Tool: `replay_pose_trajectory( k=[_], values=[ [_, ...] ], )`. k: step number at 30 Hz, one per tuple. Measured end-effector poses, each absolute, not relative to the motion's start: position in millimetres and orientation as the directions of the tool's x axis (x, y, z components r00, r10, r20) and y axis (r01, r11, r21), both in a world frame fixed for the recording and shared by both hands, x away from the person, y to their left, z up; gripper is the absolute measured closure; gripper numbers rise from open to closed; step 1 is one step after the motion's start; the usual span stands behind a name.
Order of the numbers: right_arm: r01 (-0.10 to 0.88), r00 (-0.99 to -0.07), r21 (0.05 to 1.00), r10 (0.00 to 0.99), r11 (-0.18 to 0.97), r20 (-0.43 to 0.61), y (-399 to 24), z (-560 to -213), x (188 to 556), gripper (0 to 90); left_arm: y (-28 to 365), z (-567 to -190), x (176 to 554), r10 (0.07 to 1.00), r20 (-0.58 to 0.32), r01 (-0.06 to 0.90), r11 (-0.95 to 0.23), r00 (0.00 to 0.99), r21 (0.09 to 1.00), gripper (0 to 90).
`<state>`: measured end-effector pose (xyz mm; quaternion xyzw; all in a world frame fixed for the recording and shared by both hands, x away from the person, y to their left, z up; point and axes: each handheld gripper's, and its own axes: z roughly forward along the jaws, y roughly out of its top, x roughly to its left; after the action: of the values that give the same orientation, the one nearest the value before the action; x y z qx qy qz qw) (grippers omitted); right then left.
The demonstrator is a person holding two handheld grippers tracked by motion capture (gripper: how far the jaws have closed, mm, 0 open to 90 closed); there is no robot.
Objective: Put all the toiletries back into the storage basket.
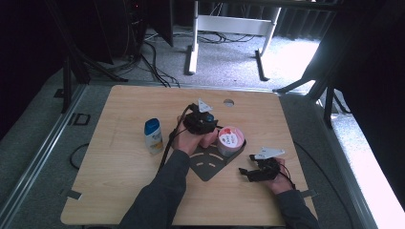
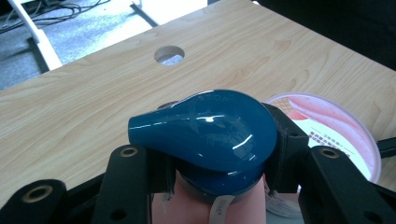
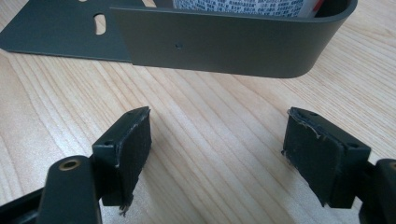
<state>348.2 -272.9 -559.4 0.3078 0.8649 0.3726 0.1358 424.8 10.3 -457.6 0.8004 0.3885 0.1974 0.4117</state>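
1. Pink bottle with blue cap (image 2: 205, 135): clamped below the cap between the left gripper (image 1: 200, 121) fingers, just beside the pink-lidded tub (image 1: 230, 139) in the dark metal tray (image 1: 207, 167).
2. Right gripper (image 1: 255, 172): fingers wide apart, empty, resting on the surface (image 1: 119, 181).
3. Step in hand, judged: placing the bottle; next, lower it into the tray.

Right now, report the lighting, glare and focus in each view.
High view: dark edges, overexposed floor patch at upper right, table evenly lit. Left gripper view: white glare streaks on the blue cap, sharp. Right gripper view: soft even light, pads sharp.
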Motion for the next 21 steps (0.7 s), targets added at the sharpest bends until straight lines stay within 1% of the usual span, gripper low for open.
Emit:
replay_pose_trajectory(
  k=[9,21],
  values=[
    [0.432,-0.774,0.728,0.634,0.533,-0.005,-272.9,-559.4,348.1,23.2,2.7,-460.6,432.9,0.792,-0.005,0.474,-0.36,0.611,0.804,53.0],
    [0.432,-0.773,0.728,0.634,0.533,-0.005,-272.8,-559.5,348.0,23.2,-0.1,-461.3,437.1,0.815,-0.028,0.491,-0.321,0.579,0.81,53.0]
  ],
)
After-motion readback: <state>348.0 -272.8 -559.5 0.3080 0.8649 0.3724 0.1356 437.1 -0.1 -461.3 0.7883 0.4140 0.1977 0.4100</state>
